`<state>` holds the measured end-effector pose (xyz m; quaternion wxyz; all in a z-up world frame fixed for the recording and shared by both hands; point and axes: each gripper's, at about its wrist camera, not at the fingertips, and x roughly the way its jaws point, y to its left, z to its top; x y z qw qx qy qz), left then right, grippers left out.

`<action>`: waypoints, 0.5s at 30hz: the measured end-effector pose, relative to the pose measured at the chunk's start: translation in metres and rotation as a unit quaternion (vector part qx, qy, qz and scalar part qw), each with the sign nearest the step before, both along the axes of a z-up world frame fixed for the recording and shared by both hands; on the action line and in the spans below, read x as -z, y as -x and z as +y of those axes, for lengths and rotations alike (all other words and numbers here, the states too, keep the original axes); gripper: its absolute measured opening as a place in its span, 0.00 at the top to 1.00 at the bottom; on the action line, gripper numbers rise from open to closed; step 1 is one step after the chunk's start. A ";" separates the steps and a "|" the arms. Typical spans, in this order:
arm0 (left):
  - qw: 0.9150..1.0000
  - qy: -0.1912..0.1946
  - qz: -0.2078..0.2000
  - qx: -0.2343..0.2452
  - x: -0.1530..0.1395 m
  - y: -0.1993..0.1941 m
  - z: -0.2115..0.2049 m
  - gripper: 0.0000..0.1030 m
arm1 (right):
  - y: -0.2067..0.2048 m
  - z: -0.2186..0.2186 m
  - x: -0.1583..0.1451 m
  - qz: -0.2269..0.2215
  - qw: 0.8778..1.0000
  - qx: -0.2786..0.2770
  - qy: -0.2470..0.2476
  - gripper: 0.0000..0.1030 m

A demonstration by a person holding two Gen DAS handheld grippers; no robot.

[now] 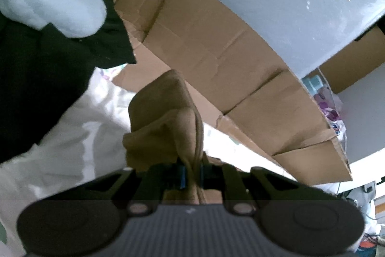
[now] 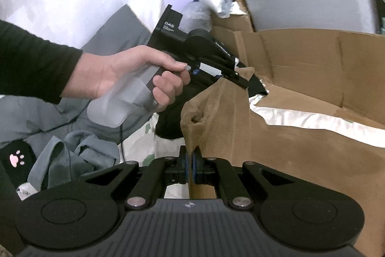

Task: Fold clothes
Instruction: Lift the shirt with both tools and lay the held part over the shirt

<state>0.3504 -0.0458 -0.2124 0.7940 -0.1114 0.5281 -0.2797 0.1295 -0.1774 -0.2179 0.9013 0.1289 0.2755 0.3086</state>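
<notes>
Flattened cardboard and white bedding filled the background while the left gripper and right gripper each clamped the tan fleece garment mid-frame, whose bunched edge might slip if pulled unevenly.

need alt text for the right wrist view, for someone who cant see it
The right claw is shut on an edge of a tan cloth, while the person's left hand holds the left claw pinching the same cloth higher up. Behind them stands a cardboard sheet, with grey-blue clothes heaped lower left.
</notes>
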 end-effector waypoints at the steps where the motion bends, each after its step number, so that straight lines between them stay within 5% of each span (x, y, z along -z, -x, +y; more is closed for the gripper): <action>1: 1.000 0.001 -0.002 0.000 -0.001 0.003 -0.003 0.89 | 0.002 -0.006 0.003 0.000 1.000 0.004 -0.003 0.99; 15: 0.999 -0.019 -0.022 0.032 0.012 0.046 -0.076 0.89 | 0.013 -0.029 0.012 0.026 0.995 0.065 -0.076 1.00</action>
